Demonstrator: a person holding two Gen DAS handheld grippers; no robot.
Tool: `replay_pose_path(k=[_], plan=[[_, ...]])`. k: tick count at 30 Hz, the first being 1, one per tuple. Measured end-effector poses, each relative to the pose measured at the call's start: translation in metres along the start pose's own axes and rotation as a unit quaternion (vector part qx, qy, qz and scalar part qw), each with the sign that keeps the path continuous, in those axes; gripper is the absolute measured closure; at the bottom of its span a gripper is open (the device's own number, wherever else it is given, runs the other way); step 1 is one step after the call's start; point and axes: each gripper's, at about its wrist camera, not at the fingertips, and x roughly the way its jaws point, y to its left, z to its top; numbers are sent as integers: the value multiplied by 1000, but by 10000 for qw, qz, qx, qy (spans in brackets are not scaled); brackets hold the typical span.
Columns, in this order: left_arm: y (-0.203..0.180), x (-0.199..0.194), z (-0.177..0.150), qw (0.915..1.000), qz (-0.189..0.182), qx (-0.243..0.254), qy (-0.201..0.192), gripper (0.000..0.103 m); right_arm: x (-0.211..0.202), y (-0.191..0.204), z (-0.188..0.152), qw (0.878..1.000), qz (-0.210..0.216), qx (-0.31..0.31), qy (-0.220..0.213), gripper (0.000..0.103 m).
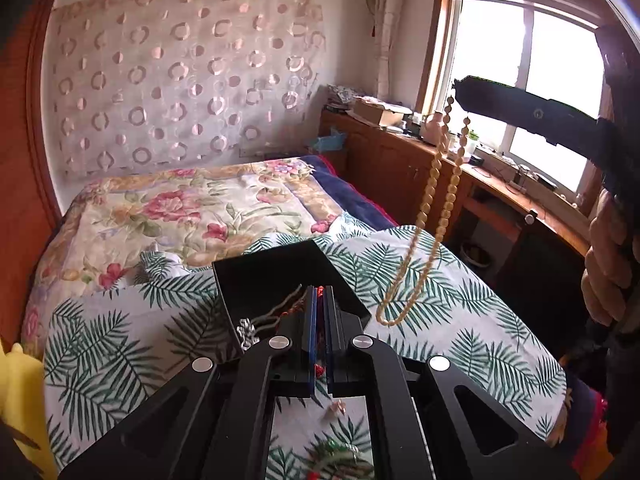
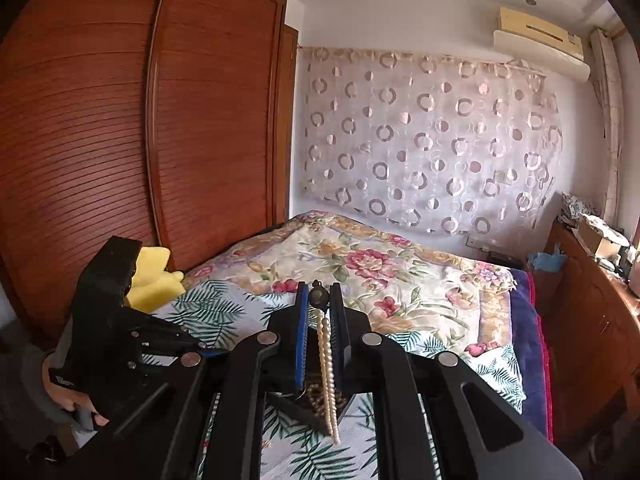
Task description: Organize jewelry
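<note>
A black open box (image 1: 276, 280) sits on the palm-leaf cloth (image 1: 460, 320) on the bed, with silver and braided jewelry (image 1: 260, 320) inside. My left gripper (image 1: 320, 300) hangs over the box, jaws nearly closed on a small red piece (image 1: 320, 292). My right gripper (image 2: 319, 300) is shut on a cream pearl necklace (image 2: 328, 364) near its dark clasp and holds it high. In the left wrist view the necklace (image 1: 432, 184) hangs from the right gripper (image 1: 460, 88), its loop dangling just right of the box.
Loose small jewelry pieces (image 1: 338, 408) lie on the cloth near the front. A yellow plush (image 2: 154, 280) sits at the bed's left edge by the wooden wardrobe (image 2: 140, 140). A wooden cabinet (image 1: 400, 160) runs under the window at the right.
</note>
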Motion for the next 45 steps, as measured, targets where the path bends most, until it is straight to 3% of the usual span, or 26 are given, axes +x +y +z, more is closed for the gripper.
replay_pose_path(k=[11,22,32,34,36,40,45], plan=[[17,47,8,9995,93,-113,267,101,34,-15,18,9999,-93,11,110,91],[32,83,2,9988,158,-128,442,101,103,-31,-22,9974,185,155,675,91],[40,93,9,9988,146,-171,434,100,143,-36,-49,9935,414,309,1012,91],[42,91,9,9988,129,-207,427,96,147,-37,-54,9928,442,341,1062,91],[44,88,9,9988,164,-207,403,81,150,-36,-58,9919,465,368,1120,91],[44,76,4,9988,299,-173,343,70,154,-34,-64,9899,494,447,1250,90],[44,57,-9,9987,393,-212,259,47,154,-31,-74,9879,428,492,1406,90]])
